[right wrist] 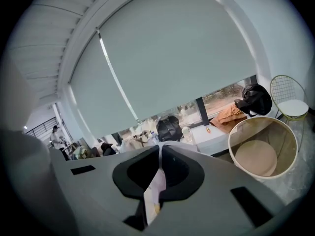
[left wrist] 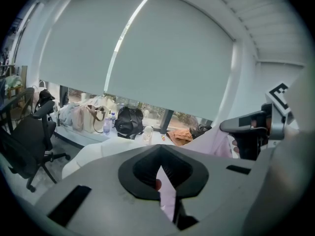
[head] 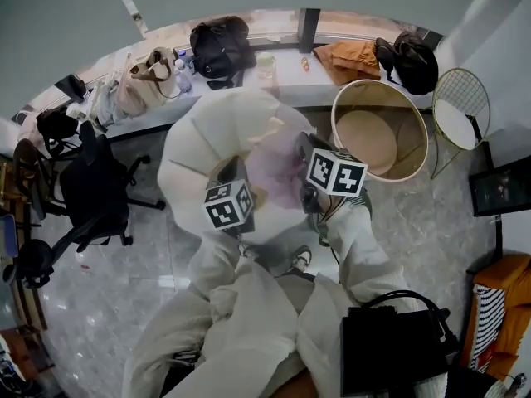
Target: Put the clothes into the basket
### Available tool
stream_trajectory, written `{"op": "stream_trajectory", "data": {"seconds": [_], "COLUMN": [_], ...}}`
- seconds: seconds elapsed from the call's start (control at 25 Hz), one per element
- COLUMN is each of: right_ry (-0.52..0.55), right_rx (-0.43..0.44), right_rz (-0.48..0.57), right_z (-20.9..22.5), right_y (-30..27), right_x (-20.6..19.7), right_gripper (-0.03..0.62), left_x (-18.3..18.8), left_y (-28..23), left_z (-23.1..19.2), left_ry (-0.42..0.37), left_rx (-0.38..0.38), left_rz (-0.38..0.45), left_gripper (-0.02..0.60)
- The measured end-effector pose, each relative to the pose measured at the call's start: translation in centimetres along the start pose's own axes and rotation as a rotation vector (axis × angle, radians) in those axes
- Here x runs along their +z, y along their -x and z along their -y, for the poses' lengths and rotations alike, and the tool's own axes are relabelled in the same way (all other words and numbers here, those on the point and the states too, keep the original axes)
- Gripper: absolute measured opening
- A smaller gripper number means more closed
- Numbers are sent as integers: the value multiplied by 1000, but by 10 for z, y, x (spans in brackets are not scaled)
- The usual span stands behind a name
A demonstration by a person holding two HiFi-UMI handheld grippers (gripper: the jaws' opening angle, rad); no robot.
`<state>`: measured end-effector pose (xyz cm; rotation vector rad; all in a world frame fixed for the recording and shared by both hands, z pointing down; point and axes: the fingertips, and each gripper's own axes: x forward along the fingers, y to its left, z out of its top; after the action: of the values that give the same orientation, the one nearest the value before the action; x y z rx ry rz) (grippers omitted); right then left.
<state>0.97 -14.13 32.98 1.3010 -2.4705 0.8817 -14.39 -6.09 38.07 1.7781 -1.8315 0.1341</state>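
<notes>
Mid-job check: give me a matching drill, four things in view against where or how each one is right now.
Things: 1 pink garment; 2 basket; 3 black backpack; 4 orange cloth.
Places: A on the ledge, near the tan handbag; B standing empty; C pinched in left gripper and right gripper; D on the ledge, behind the basket.
Pairs: 1-C; 2-B; 3-A; 4-D.

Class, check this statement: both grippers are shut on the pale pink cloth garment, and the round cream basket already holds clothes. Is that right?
Not quite. The round cream basket is empty: the right gripper view shows its bare bottom. The rest stands: the left gripper and the right gripper are both shut on the pale pink cloth garment.
</notes>
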Motion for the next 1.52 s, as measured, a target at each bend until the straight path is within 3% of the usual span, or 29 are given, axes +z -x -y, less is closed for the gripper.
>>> {"op": "stream_trajectory", "data": {"seconds": [0.28, 0.48, 0.8, 1.04, 1.52], "right_ry": [3, -63, -113, -154, -308], "right_rx": [-48, -191, -393, -511, -590], "right_rz": [76, 175, 290, 325, 313], "right_z": [26, 66, 115, 143, 199], "right_y": [41, 79, 158, 209, 258], "right_x": [23, 45, 60, 44, -28], "right_gripper": [29, 29, 29, 29, 29], "left_x": [8, 11, 8, -7, -69], "left_y": [-7, -25, -36, -31, -21], "left_z": [47, 90, 153, 194, 255], "left_ry": [-42, -124, -160, -206, -338], "left_rx": [-79, -230, -389, -486, -572], "left_rz": [11, -31, -53, -81, -193], "left_gripper": [6, 6, 6, 6, 6]}}
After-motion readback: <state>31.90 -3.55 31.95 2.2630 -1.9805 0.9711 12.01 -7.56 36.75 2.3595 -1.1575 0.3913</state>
